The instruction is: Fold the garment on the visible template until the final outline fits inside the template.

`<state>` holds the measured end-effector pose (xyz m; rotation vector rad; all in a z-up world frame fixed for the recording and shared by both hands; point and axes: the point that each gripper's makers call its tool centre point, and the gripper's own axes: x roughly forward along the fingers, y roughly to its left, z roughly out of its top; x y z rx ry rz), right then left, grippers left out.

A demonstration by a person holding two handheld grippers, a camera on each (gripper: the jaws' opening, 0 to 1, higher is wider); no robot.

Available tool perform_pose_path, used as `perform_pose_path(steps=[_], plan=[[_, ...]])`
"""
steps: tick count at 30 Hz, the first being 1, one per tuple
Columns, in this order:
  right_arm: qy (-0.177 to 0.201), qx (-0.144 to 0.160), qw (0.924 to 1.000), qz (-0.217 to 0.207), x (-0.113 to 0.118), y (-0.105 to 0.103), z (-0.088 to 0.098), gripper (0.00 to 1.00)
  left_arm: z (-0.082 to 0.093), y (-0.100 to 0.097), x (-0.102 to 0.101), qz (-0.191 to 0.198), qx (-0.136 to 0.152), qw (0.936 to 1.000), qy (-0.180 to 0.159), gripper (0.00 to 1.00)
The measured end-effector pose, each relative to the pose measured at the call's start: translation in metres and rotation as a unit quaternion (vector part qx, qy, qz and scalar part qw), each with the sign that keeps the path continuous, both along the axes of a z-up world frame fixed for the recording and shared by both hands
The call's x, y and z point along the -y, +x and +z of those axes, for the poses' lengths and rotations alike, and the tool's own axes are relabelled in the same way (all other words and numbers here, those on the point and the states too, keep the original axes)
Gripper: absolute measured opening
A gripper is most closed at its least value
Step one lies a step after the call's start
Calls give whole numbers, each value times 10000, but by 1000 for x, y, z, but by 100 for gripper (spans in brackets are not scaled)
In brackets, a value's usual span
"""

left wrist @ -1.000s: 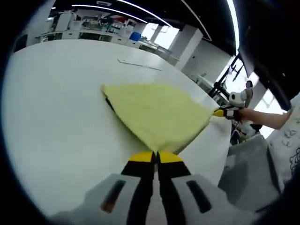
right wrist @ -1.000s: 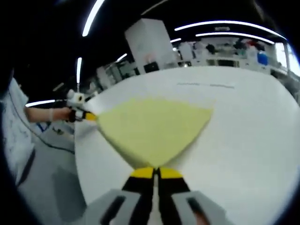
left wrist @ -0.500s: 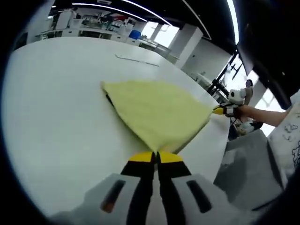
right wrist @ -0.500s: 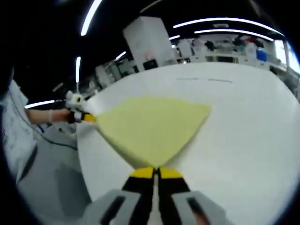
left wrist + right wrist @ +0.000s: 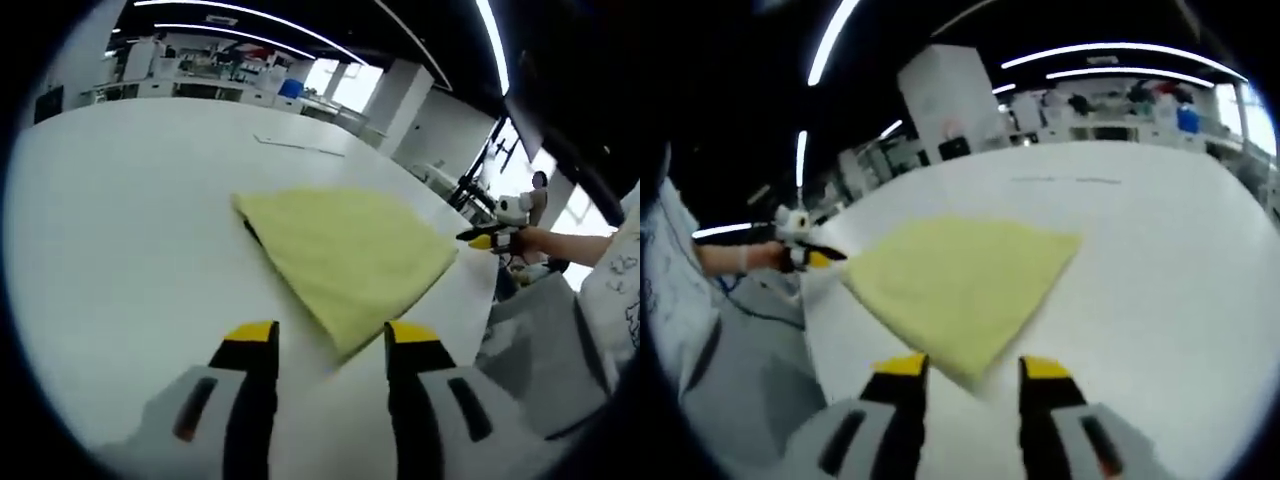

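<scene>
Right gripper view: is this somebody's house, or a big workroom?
Most likely a big workroom or lab, not a house. A yellow cloth lies on a wide white table, long strip lights run across a dark ceiling, and benches crowded with equipment stand at the back.

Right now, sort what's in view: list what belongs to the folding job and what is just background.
Job:
- yellow garment, folded, lying on the white table
- left gripper, jaws open
- right gripper, jaws open
- thin line marks on the table, possibly the template

Background:
- lab benches with equipment
- white pillar
</scene>
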<state>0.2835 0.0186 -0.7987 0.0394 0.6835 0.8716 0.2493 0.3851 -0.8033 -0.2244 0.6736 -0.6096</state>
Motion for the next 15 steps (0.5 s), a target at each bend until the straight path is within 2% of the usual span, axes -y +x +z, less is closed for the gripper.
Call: perform_pose_path(steps=[5,8,10,15], plan=[[-40,159,9998,-79,3,3,4,57,8,0,-2,13,122,9998,164,62],[-99,256,9996,-102,4,3,7,61,14,-1,0,28,241,9994,255,68],[-108,303,9994,-116,5,2,10,63,10,-1,-1,39,340,9988,345,74],[-54,361,9991,-211,6,0,13,75,12,-1,-3,98,447,9978,474,87]])
